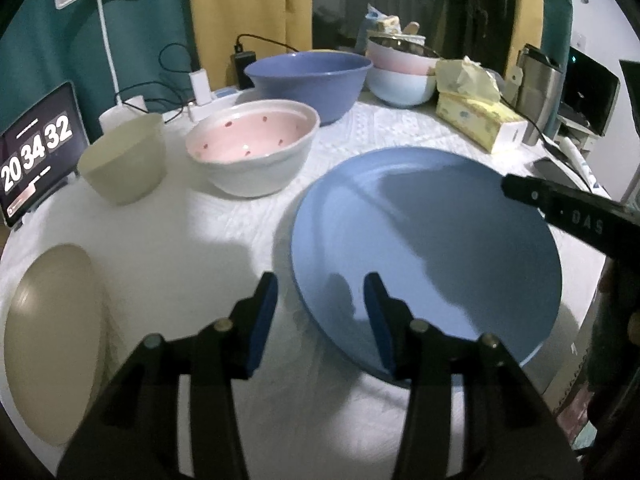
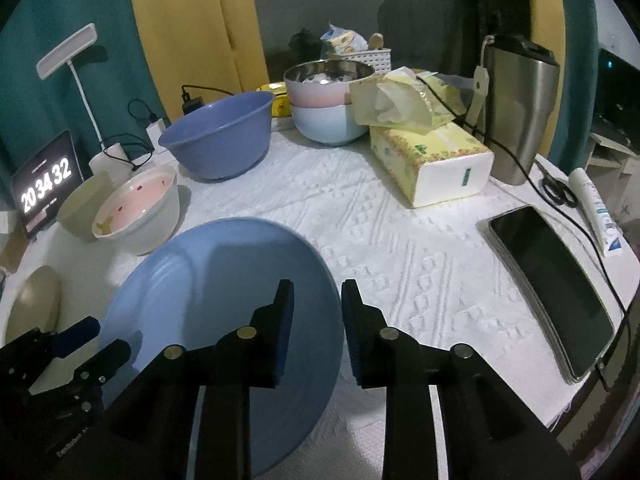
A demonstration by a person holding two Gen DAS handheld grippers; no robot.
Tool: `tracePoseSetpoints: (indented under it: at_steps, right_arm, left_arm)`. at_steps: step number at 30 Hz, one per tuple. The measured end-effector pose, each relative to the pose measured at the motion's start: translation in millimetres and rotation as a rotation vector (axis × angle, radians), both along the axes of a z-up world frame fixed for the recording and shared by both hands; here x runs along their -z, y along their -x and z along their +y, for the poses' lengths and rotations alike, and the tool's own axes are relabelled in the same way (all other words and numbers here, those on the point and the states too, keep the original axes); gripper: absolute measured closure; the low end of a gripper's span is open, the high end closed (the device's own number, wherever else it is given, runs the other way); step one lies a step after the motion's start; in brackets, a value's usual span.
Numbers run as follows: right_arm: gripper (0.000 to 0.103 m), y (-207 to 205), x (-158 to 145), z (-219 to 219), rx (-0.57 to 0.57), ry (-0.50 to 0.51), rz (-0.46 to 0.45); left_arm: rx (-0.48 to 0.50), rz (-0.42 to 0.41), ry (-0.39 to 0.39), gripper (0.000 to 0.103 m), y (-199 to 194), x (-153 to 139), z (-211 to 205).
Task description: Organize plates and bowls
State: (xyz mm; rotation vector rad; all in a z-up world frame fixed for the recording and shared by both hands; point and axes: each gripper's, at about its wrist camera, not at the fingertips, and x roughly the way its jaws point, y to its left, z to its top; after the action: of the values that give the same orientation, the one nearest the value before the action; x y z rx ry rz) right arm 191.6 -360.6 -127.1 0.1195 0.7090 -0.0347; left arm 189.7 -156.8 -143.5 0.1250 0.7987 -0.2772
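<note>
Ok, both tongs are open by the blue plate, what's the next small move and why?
Probably close the left tongs on the blue plate's near rim: the rim sits between their open pads, the right tongs straddle the opposite edge, and the beige plate lies free alongside for stacking.

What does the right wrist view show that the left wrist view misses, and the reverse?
Right wrist only: the dark phone lying flat, the scissors and the tube. Left wrist only: the beige plate shown nearly whole. Both: the blue plate, the pink-lined bowl, the big blue bowl, and both grippers open over the blue plate's edges.
</note>
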Motion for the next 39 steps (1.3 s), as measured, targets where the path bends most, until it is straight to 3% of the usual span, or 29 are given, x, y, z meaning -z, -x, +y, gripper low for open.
tracePoseSetpoints:
  at_steps: [3,5,14,39]
  right_arm:
    - [0.064,1,0,5,-0.013,0.008,0.002]
    - [0.064,2,-1,7,-0.009,0.012,0.004]
    - [0.063,10,-7,23,-0.013,0.050,-0.002]
    - [0.063,20,-24,107,-0.155,0.081,-0.018]
  left_arm:
    - [-0.005,-0.010,0.001,0.057,3,-3,3]
    - [-0.009,-0.017,0.007,0.057,6,-5,7]
    - [-0.035,-0.052,0.038,0.057,15,-15,26]
    - [-0.141,-0.141,0.116,0.056,32,-35,97]
